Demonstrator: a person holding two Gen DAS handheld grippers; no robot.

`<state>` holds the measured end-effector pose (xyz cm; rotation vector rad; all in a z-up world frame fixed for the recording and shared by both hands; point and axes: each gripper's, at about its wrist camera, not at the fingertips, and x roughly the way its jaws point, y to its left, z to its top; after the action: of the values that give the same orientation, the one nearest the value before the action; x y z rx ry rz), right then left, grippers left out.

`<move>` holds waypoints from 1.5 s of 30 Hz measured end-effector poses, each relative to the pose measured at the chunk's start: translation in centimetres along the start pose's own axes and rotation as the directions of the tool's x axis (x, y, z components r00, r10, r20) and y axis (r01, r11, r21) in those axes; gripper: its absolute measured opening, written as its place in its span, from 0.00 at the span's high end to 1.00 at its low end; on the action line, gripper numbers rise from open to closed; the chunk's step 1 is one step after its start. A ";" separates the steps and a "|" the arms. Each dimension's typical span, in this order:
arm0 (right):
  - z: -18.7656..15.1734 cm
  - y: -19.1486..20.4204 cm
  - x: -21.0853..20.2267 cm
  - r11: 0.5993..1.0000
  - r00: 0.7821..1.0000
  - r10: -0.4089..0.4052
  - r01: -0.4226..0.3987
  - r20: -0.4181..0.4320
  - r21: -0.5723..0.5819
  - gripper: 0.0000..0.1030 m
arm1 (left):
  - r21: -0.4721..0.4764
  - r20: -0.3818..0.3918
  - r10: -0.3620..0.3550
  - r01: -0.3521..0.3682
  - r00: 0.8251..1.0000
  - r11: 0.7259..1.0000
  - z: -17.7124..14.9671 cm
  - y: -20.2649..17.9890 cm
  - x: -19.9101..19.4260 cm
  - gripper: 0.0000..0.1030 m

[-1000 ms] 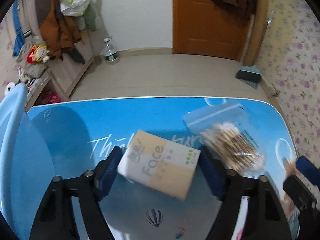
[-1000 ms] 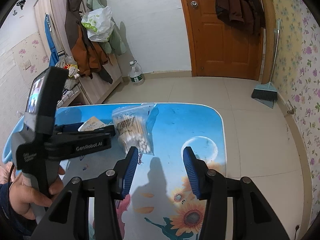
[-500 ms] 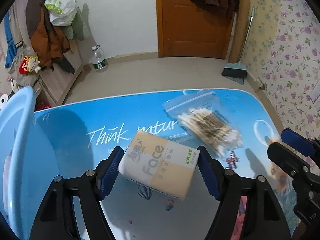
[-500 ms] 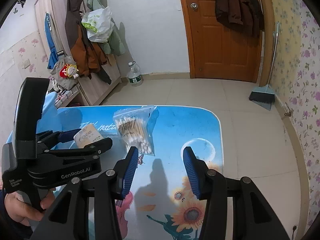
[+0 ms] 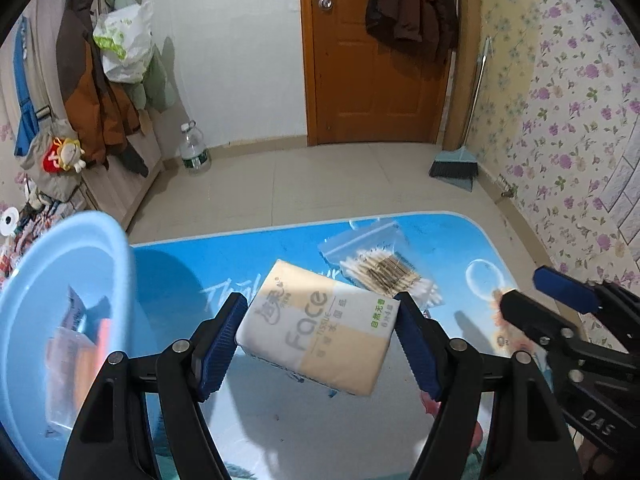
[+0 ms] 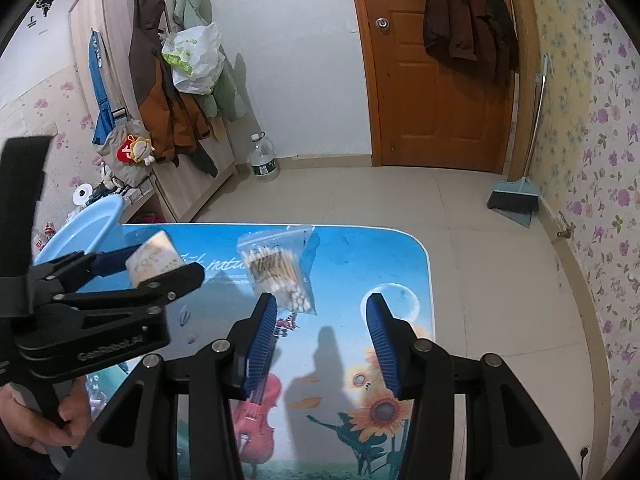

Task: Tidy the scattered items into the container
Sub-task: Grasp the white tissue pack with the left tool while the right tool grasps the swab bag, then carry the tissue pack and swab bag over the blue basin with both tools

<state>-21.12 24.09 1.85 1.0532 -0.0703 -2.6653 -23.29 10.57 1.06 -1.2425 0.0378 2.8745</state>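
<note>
My left gripper (image 5: 320,344) is shut on a white and tan "Face" tissue pack (image 5: 316,326) and holds it above the blue table, just right of the light blue basin (image 5: 52,280). The basin holds some flat packets (image 5: 76,352). The tissue pack (image 6: 154,262) and basin (image 6: 86,230) also show in the right wrist view. A clear bag of cotton swabs (image 5: 384,266) lies on the table beyond the pack. My right gripper (image 6: 320,340) is open and empty, just in front of the swab bag (image 6: 278,268).
The table (image 6: 360,380) has a printed blue cover with sunflowers and a violin; its far edge and right edge are close. Beyond are a tiled floor, a water bottle (image 6: 264,164), a broom (image 6: 516,196), a wooden door and hanging coats.
My left gripper has risen with the tissue pack and moved left, so the basin now fills more of its view. My right gripper has stayed open and barely shifted.
</note>
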 end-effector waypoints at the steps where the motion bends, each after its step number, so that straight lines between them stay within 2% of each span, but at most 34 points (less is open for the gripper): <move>1: 0.1 0.2 -0.1 1.000 1.000 -0.001 0.001 0.000 -0.002 0.53 | -0.001 0.010 -0.003 0.003 1.000 1.000 0.1 0.2 -0.5 0.30; 10: 0.6 2.6 -0.3 1.000 1.000 0.017 -0.017 -0.011 -0.003 0.53 | -0.017 0.091 -0.001 0.002 0.996 1.000 0.9 3.8 -4.8 0.30; 20: 1.7 5.0 3.8 0.999 0.996 0.040 -0.039 -0.075 0.016 0.53 | -0.096 0.116 0.034 -0.023 0.993 0.995 1.2 9.8 -6.5 0.30; 28: 2.6 5.9 7.6 0.997 0.990 -0.040 0.032 -0.135 -0.067 0.53 | -0.120 0.102 0.024 -0.012 0.995 0.993 0.8 11.9 -5.7 0.30; 31: 2.6 6.2 9.0 0.994 0.986 -0.067 0.053 -0.154 -0.094 0.40 | -0.126 0.094 0.016 -0.004 0.995 0.992 0.6 12.2 -5.3 0.30; 35: 2.5 6.7 10.2 0.992 0.984 -0.082 0.065 -0.155 -0.111 0.40 | -0.129 0.085 0.007 0.004 0.996 0.992 0.2 12.6 -4.9 0.30; 36: 2.4 6.9 10.5 0.989 0.983 -0.094 0.075 -0.155 -0.128 0.41 | -0.130 0.083 0.006 0.005 0.997 0.992 0.1 12.5 -4.8 0.30; 37: 2.2 7.2 10.8 0.984 0.981 -0.118 0.095 -0.153 -0.152 0.48 | -0.129 0.081 0.005 0.005 0.997 0.992 -0.1 12.6 -4.7 0.30; 38: 2.0 7.4 11.0 0.977 0.979 -0.147 0.120 -0.145 -0.178 0.59 | -0.130 0.079 0.003 0.007 0.997 0.991 -0.2 12.6 -4.7 0.30; 39: 1.8 7.5 11.2 0.970 0.977 -0.170 0.142 -0.132 -0.198 0.62 | -0.133 0.080 -0.004 0.015 0.997 0.991 -0.2 12.6 -4.7 0.30; 41: 1.7 7.4 11.1 0.973 0.979 -0.163 0.139 -0.123 -0.187 0.69 | -0.129 0.083 -0.002 0.012 0.997 0.992 -0.2 12.6 -4.8 0.30; 45: 1.7 6.8 10.4 0.980 0.983 -0.146 0.128 -0.115 -0.152 0.73 | -0.134 0.079 -0.008 0.018 0.997 0.991 -0.1 12.7 -4.7 0.30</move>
<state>-27.98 14.64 -2.84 1.2156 0.2250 -2.6679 -20.23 -2.11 4.63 -1.1424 -0.1672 2.9549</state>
